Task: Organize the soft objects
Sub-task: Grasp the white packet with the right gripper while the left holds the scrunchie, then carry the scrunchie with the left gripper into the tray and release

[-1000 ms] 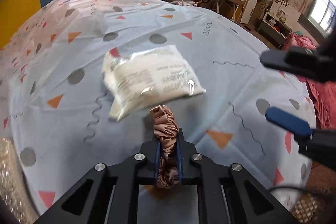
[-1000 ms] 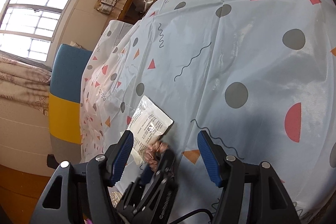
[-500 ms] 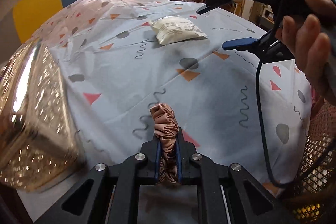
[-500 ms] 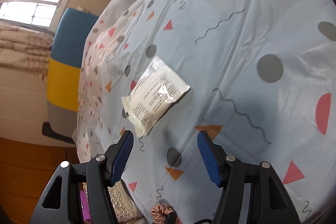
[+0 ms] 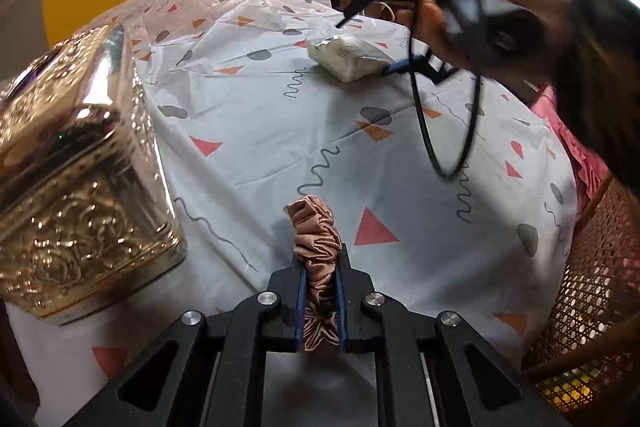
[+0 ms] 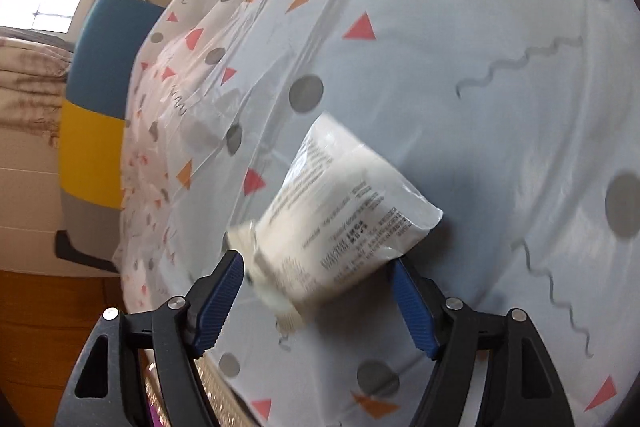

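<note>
Our left gripper [image 5: 320, 301] had carried the scrunchie [image 5: 316, 255] beside the gold box [image 5: 80, 167] — jaws clamped on it; our right gripper [image 6: 316, 301] had just widened its jaws around the packet [image 6: 344, 223] — not yet gripping.

I see printed txt on the white plastic packet [image 6: 340, 211]: several lines of small black print plus a barcode-like strip near one edge, but too blurred and small for me to read. From the left wrist cam the packet [image 5: 348, 57] shows only faint print. No other readable labels.
</note>
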The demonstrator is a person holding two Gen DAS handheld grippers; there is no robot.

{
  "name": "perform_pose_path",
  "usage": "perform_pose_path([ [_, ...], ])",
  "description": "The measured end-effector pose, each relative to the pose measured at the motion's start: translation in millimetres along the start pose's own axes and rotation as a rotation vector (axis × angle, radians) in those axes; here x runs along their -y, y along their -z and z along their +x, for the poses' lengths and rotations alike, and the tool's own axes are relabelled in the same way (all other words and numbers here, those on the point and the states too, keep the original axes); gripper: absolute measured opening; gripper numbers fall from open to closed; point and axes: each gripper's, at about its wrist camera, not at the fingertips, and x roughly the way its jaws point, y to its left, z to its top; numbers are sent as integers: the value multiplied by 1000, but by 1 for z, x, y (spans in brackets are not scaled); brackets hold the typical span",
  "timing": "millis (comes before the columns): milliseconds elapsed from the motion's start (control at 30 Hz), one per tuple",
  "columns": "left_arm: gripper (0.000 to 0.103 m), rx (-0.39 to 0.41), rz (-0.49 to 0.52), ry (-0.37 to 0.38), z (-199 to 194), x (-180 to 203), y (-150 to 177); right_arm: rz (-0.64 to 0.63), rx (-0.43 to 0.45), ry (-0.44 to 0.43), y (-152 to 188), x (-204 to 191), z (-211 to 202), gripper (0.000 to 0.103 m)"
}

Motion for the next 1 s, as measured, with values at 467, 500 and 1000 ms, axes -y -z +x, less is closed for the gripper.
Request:
perform_pose_path([
  [467, 12, 20, -14, 24, -4, -2, 7, -780, -69, 427, 57, -100, 56, 56],
  [500, 12, 18, -16, 25, -3, -3, 7, -825, -73, 427, 70, -98, 53, 56],
  [1000, 11, -41, -33, 2, -25, 2, 6, -889, -13, 392, 139, -30, 6, 55],
])
